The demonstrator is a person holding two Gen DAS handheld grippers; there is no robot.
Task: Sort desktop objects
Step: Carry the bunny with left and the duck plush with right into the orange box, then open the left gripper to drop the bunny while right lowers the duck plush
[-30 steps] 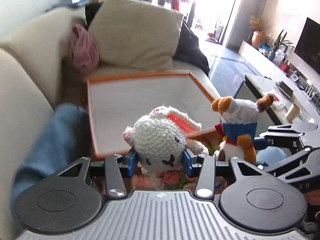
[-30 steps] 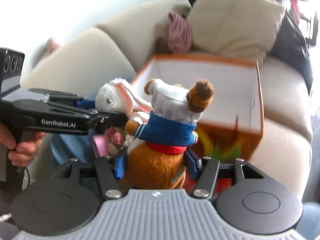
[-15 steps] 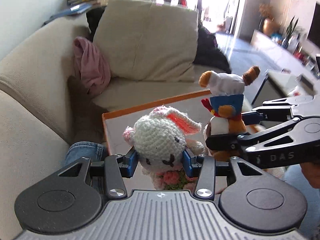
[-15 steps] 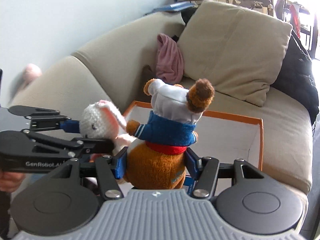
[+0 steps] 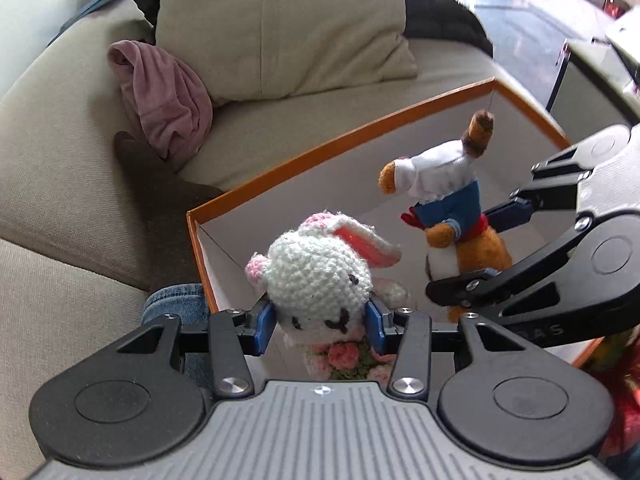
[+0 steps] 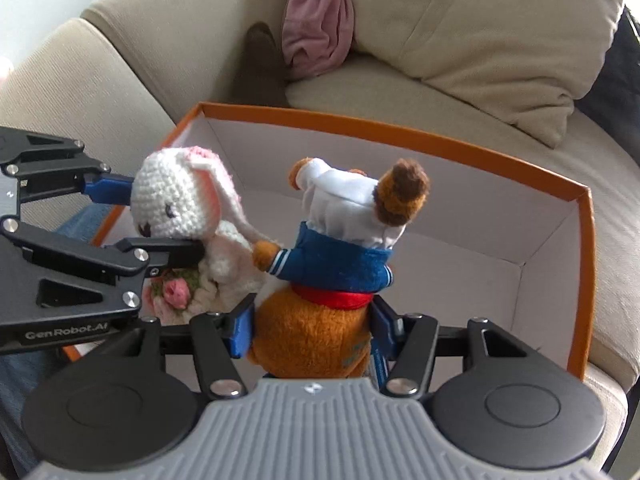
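Observation:
My left gripper [image 5: 320,330] is shut on a white crocheted bunny [image 5: 320,280] with pink ears and a flower posy; its blue pads press both sides of the head. My right gripper [image 6: 312,330] is shut on an orange plush dog [image 6: 320,320] in a blue jacket and white hat. Both toys hang over the open orange-rimmed box [image 6: 440,136] with a white inside, the bunny [image 6: 176,204] at its left part, the dog [image 5: 452,216] to the right. The toys nearly touch.
The box [image 5: 340,144] rests on a beige sofa [image 5: 60,160]. A pink cloth [image 5: 164,100] and a large cream cushion [image 5: 288,28] lie behind it, a dark garment [image 5: 440,12] further back. A jeans-clad leg [image 5: 172,304] is by the box's left corner.
Both grippers have moved forward and down with their toys, so they now hang over the inside of the box. The views tilted downward. Grips are unchanged.

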